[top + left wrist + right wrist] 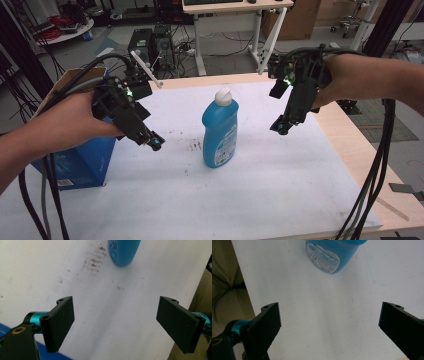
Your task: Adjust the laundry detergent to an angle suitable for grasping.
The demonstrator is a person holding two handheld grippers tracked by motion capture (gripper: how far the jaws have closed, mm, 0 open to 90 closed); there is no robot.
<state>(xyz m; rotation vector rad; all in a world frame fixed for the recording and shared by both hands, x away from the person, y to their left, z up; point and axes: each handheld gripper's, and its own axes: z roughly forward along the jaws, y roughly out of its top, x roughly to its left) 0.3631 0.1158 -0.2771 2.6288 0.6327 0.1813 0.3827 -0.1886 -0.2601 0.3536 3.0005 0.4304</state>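
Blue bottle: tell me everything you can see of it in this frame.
The bottle is glossy blue plastic, flattened in shape, with a white angled spout cap that looks closed. A white printed label covers its lower front; the text is too small to read. It stands upright near the middle of the white mat, beside some brown stains. Nothing touches it but the mat.

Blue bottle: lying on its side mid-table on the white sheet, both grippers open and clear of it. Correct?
Not quite. The blue bottle stands upright, white cap on top, as the high view shows. The rest holds: it is mid-table on the white sheet, and the left gripper and right gripper have open jaws, clear of it.
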